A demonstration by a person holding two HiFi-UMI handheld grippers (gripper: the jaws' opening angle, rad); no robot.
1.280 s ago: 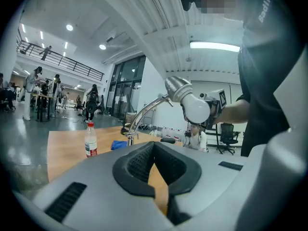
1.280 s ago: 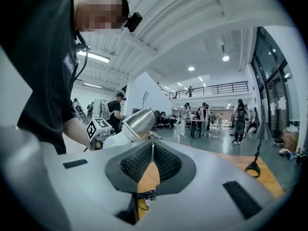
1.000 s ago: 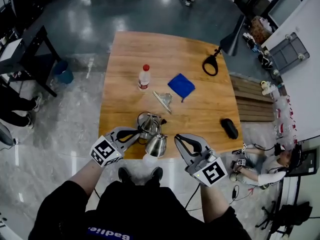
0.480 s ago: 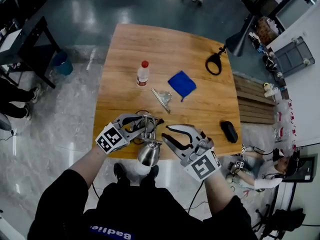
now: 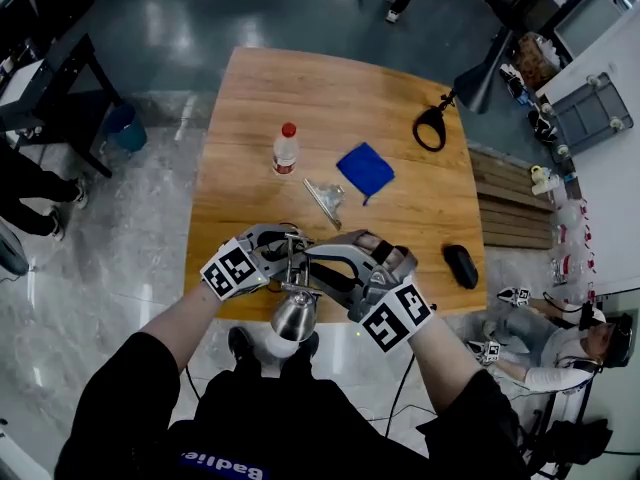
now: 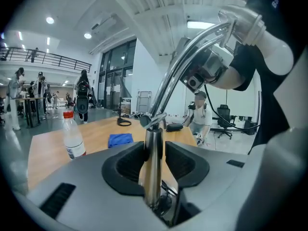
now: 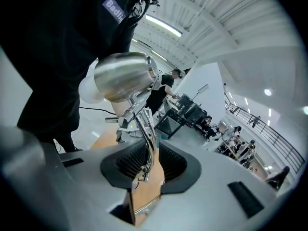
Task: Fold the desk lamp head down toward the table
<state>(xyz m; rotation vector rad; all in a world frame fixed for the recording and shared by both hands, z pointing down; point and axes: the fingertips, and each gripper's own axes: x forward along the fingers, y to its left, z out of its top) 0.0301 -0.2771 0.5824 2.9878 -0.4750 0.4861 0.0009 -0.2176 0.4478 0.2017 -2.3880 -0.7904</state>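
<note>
- The desk lamp's steel lamp head (image 5: 293,313) is hanging nearest the person, past the table's (image 5: 330,98) near edge, with its white bulb end facing the person's body.
- The left gripper (image 5: 283,251) is coming in from the left at the near edge. In the left gripper view, the left gripper (image 6: 154,153) is clenching the lamp's upright post (image 6: 153,172), with a dark pad pressing on each side of the chrome tube.
- The right gripper (image 5: 318,268) is reaching in from the right, just beside the left one. In the right gripper view, the right gripper (image 7: 150,160) is grasping the thin upper arm (image 7: 149,134) with its jaws partly closed. That arm is running up from between the pads to the lamp head (image 7: 122,76).
- The upper arm (image 6: 192,52) is curving up and to the right above the post in the left gripper view.
- A black case (image 5: 460,265) is lying near the table's right edge.
- A silvery folded item (image 5: 325,198) is lying in the middle of the table, with a blue cloth (image 5: 363,171) just beyond it.
- A red-capped bottle (image 5: 286,150) is standing left of the cloth.
- A black lamp (image 5: 432,128) is sitting at the far right corner.
</note>
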